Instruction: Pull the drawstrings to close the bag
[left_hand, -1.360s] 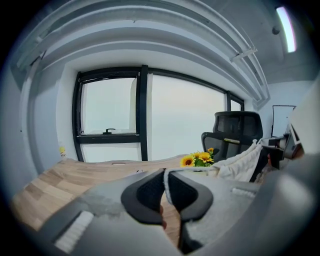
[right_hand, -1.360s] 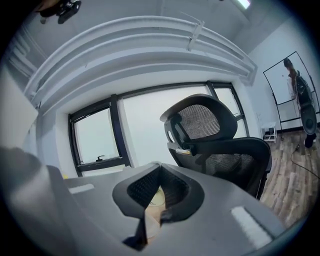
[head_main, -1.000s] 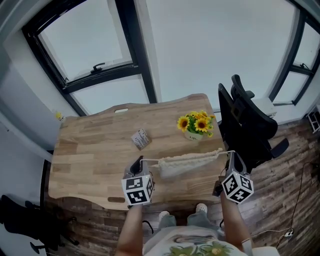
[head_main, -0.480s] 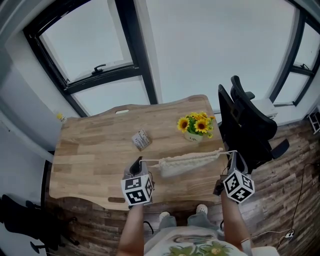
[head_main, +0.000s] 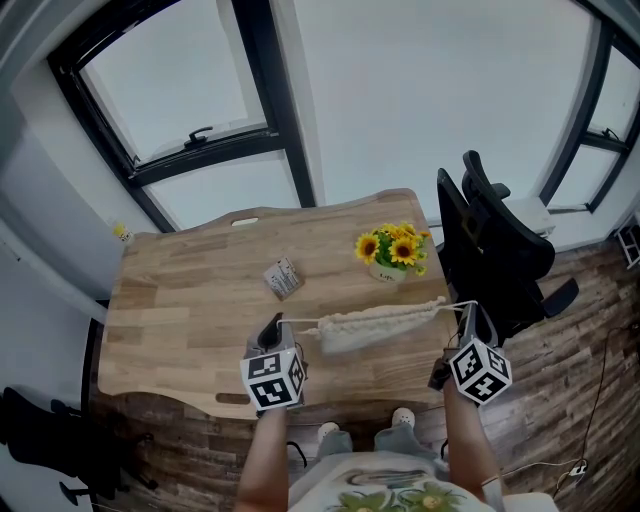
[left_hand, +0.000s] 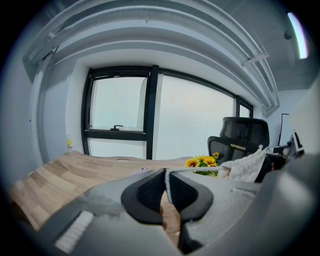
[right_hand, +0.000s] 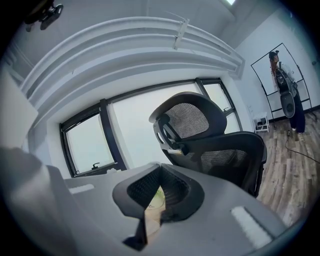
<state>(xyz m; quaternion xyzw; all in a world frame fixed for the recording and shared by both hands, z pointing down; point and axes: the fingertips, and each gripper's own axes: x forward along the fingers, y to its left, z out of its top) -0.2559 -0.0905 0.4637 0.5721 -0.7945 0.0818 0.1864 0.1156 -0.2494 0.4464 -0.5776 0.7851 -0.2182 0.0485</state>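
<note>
A cream cloth bag (head_main: 368, 328) hangs bunched along its taut white drawstring (head_main: 310, 322) above the near edge of the wooden table (head_main: 180, 300). The cord runs between both grippers. My left gripper (head_main: 277, 322) is at the cord's left end, and in the left gripper view its jaws (left_hand: 166, 184) are shut on the drawstring (left_hand: 186, 170), with the gathered bag (left_hand: 248, 166) off to the right. My right gripper (head_main: 465, 308) is shut at the cord's right end, just past the table's right edge. In the right gripper view its jaws (right_hand: 159, 192) are closed, and the cord itself is hard to make out there.
A pot of sunflowers (head_main: 393, 250) stands at the back right of the table, and a small printed box (head_main: 283, 277) lies mid-table. A black office chair (head_main: 495, 250) stands close by the right edge. Windows and a wall lie behind the table.
The right gripper has drifted slightly to the right. The left gripper and the bag hold their places.
</note>
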